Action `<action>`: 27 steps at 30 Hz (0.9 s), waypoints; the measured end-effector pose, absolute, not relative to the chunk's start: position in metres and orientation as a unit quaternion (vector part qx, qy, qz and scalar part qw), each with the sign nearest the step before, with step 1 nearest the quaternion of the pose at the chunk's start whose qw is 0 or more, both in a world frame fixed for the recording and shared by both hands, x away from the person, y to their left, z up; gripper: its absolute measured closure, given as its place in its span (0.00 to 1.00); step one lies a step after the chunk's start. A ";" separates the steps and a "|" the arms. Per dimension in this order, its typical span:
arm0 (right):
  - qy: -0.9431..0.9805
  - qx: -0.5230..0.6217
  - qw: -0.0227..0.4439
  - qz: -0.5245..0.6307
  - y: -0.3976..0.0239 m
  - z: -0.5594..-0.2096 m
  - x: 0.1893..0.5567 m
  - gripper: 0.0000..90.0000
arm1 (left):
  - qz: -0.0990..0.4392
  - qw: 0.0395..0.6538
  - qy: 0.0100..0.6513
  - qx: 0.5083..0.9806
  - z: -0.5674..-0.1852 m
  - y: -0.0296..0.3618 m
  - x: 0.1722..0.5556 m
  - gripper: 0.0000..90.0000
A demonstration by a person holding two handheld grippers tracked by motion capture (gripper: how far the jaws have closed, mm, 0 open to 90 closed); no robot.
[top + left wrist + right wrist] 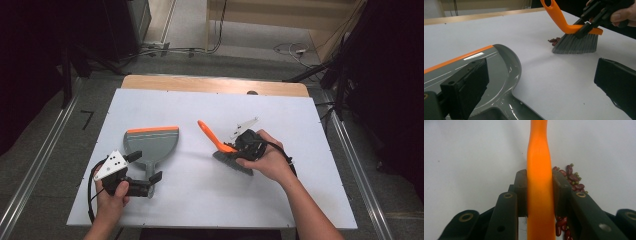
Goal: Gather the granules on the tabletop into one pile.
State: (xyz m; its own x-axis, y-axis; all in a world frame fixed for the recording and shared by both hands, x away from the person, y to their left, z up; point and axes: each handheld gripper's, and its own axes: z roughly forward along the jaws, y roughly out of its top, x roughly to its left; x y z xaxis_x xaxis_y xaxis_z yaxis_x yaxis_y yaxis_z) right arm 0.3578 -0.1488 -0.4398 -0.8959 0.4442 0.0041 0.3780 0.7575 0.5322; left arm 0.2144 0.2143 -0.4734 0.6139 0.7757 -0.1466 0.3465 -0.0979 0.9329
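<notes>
Table (200,200): white top, seen from high view; wooden strip along far edge at 12 o'clock.
Dustpan (152,141): grey w/ orange lip; lies flat, left of table centre at approx. 9 o'clock; lip turned to 12 o'clock, handle run to 6 o'clock. In left gripper view the pan (499,75) is seen at lower left, orange lip at 10 o'clock.
L gripper (148,166): held in left hand (112,192) at approx. 7 o'clock of table. Jaws stand apart, one either side of dustpan handle; pads not pressed on it. Handle noted betw. jaws, no clamp seen.
Brush (225,150): small hand brush, orange handle, grey bristles; right of centre at approx. 3 o'clock. Handle tip is raised twd 11 o'clock; bristles rest on table. In left gripper view brush (576,43) is seen at 1 o'clock, bristles down on the white top.
R gripper (239,148): held in right hand (267,160). Jaws clamped on orange handle, one pad each side, as seen in right gripper view (540,192); grip is low on handle, just above bristle block.
Beans (572,178): small heap, dark red w/ a few green; on table just beside brush. In right gripper view seen at 3 o'clock of handle and also below jaws at 5 o'clock. In left gripper view heap (554,40) touches bristle edge at its 9 o'clock side.
Spacing: brush and beans well apart from dustpan; bare table betw. them.
</notes>
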 end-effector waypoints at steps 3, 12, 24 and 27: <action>0.930 0.237 0.079 0.268 -0.153 -0.439 0.363 0.76 | 0.198 0.547 0.395 0.711 -0.472 0.216 0.214 0.00; 0.906 0.260 0.090 0.322 -0.166 -0.422 0.353 0.76 | 0.196 0.548 0.386 0.715 -0.472 0.212 0.216 0.00; 0.853 0.315 0.078 0.408 -0.206 -0.412 0.330 0.76 | 0.201 0.550 0.383 0.715 -0.472 0.212 0.216 0.00; 0.842 0.329 0.072 0.421 -0.217 -0.416 0.324 0.76 | 0.200 0.550 0.382 0.715 -0.472 0.212 0.216 0.00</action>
